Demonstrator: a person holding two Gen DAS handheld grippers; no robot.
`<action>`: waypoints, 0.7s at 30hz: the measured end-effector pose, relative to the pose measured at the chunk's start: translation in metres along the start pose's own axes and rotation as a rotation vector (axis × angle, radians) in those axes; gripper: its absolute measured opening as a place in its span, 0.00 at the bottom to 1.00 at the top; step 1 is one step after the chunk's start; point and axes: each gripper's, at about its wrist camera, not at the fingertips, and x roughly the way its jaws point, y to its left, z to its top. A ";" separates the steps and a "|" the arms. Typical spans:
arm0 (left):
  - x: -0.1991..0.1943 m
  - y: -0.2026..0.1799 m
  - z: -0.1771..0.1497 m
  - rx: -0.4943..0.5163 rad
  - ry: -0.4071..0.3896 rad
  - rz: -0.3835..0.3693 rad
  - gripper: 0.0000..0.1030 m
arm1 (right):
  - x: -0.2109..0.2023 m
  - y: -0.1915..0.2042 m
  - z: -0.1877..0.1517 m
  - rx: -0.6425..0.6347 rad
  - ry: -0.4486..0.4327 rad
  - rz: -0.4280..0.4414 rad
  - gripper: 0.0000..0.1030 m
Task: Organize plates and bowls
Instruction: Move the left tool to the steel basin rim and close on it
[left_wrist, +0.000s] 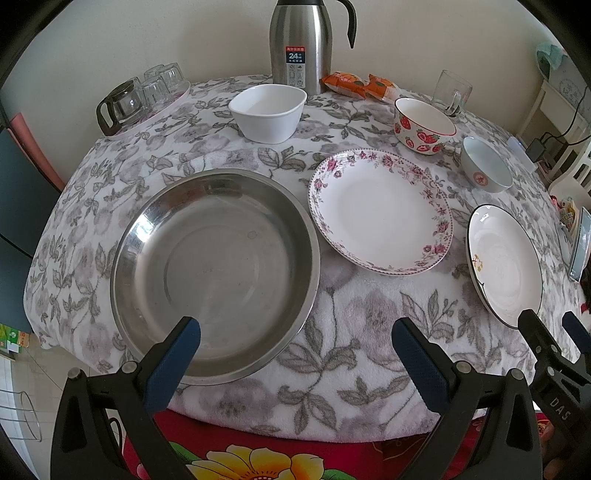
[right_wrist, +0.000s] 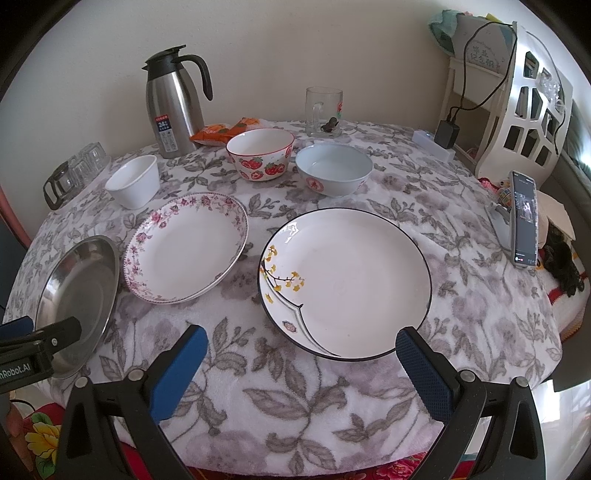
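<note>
A steel plate (left_wrist: 216, 271) lies at the table's front left, also in the right wrist view (right_wrist: 79, 291). A pink-flowered plate (left_wrist: 380, 210) (right_wrist: 186, 245) lies in the middle. A black-rimmed plate (left_wrist: 504, 264) (right_wrist: 345, 280) lies at the front right. Behind stand a white bowl (left_wrist: 267, 112) (right_wrist: 133, 181), a strawberry bowl (left_wrist: 424, 125) (right_wrist: 260, 153) and a pale blue bowl (left_wrist: 485, 164) (right_wrist: 332, 170). My left gripper (left_wrist: 295, 332) is open and empty at the steel plate's near edge. My right gripper (right_wrist: 301, 343) is open and empty at the black-rimmed plate's near edge.
A steel thermos jug (left_wrist: 301, 40) (right_wrist: 173, 105), orange snack packets (left_wrist: 358, 85), a glass mug (right_wrist: 324, 110) and a tray of upturned glasses (left_wrist: 144, 98) stand at the back. A phone (right_wrist: 524, 218) leans at the right edge. A white shelf (right_wrist: 524, 103) stands beyond.
</note>
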 end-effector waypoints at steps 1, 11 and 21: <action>0.000 0.001 0.000 -0.003 -0.001 -0.003 1.00 | 0.001 0.002 -0.001 -0.004 -0.001 0.002 1.00; -0.018 0.061 0.010 -0.250 -0.102 -0.009 1.00 | -0.007 0.038 0.004 -0.057 -0.048 0.132 1.00; -0.025 0.143 0.014 -0.400 -0.224 0.003 1.00 | -0.003 0.081 0.018 -0.027 -0.087 0.326 1.00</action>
